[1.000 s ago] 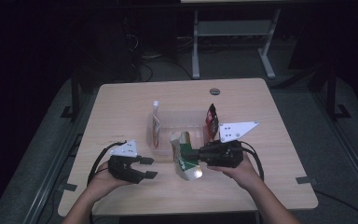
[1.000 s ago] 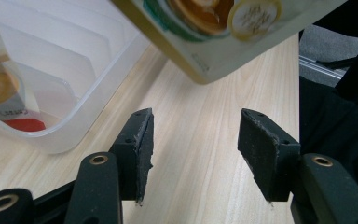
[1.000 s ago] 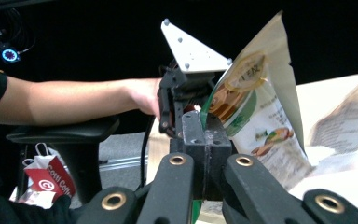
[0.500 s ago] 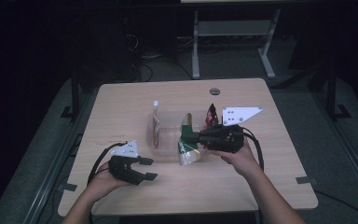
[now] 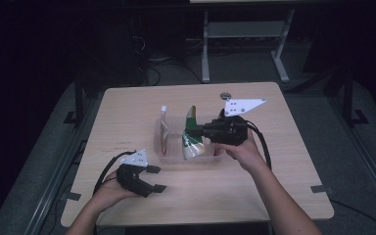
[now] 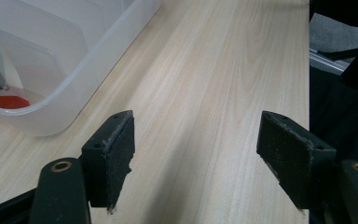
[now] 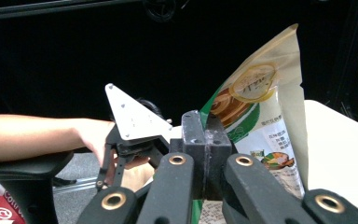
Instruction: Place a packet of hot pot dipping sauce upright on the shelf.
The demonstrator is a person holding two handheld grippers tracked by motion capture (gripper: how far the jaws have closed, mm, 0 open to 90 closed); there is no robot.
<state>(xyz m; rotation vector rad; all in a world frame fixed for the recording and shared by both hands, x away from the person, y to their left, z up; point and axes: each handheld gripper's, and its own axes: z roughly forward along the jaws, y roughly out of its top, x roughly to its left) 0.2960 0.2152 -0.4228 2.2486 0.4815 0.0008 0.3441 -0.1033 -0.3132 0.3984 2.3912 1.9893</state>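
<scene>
Tabletop (image 5: 127,117): green pouch (image 5: 192,139) moved over bin (image 5: 174,155) (gripped).

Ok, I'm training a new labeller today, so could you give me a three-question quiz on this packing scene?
1. True or false: the right gripper is shut on the green snack pouch.
2. What lies between the left gripper's pads: A) a pouch, B) nothing, C) a lid?
3. What does the held pouch hang over?

Key: 1 true. 2 B; its jaws have just been opening. 3 the clear plastic bin.
</scene>
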